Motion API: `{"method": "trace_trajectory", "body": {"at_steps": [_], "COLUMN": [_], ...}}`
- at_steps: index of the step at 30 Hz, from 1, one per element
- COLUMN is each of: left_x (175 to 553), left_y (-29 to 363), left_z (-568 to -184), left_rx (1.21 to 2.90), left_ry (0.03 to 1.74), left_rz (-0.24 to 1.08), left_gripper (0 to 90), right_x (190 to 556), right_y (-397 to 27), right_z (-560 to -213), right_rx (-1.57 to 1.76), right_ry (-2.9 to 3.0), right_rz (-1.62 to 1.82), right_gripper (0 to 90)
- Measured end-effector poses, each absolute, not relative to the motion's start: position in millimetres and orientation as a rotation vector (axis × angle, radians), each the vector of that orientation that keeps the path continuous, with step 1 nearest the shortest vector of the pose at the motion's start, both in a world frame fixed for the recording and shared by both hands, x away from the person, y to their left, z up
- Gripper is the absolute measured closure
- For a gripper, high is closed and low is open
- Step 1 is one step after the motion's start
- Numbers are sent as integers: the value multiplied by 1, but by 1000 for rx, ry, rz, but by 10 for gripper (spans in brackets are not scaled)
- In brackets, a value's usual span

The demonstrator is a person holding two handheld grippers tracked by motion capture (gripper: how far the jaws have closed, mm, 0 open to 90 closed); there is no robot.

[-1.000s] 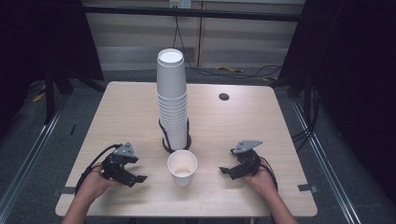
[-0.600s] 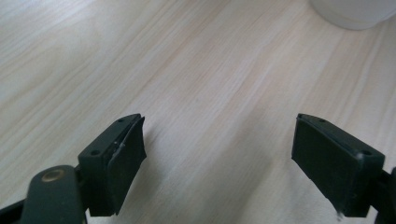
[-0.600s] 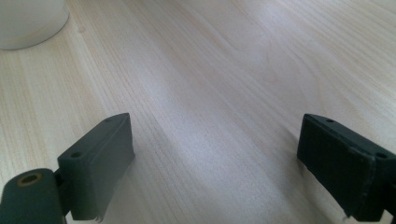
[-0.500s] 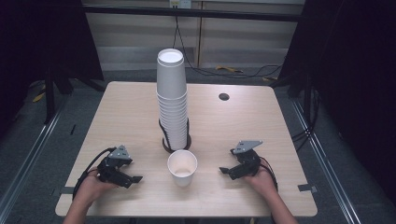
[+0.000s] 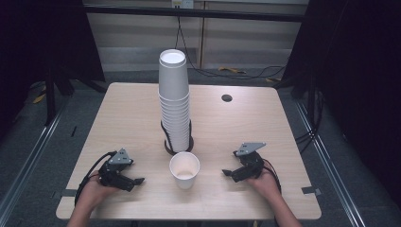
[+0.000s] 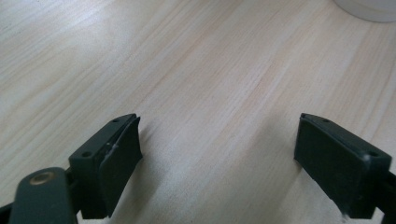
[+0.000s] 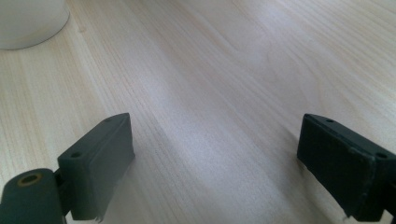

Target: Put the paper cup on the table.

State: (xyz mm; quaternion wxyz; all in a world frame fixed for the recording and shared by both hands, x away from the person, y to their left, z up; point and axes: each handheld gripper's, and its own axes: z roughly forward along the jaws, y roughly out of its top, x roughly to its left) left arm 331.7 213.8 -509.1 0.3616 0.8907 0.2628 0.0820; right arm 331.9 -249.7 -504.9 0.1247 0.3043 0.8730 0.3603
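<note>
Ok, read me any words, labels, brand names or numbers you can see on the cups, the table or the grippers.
None: no text is readable anywhere.
The single cup, the cup stack, the table, the left gripper and the right gripper all look plain.

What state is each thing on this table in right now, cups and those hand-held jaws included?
Single paper cup: upright, mouth up, free of both grippers.
Stack of cups: nested upside down, standing tall in a dark ring holder.
Left gripper: jaws just been opening, nothing between them, low over the table.
Right gripper: jaws apart, nothing between them.
Round hole in the table: uncovered.
</note>
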Motion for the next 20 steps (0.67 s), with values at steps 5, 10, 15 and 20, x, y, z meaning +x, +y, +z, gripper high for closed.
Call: {"method": "trace_trajectory", "body": {"at_steps": [5,10,15,20], "left_x": [331,331,331,331], "left_y": [215,216,215,215], "left_z": [-513,-516,-516,-516], "left_rx": [2261,2235,2242,2241], "left_ry": [673,665,669,669], "left_rz": [226,239,253,253], "left_gripper": [92,60,46,45], "right_x": [332,332,332,332], "right_y": [-250,-250,-250,-250], "right_z": [-505,-505,-505,-505], "right_rx": [887,887,890,896], "right_ry": [2544,2544,2543,2540], "right_rz": [1050,1049,1048,1047], "right_gripper": [102,101,101,101]}}
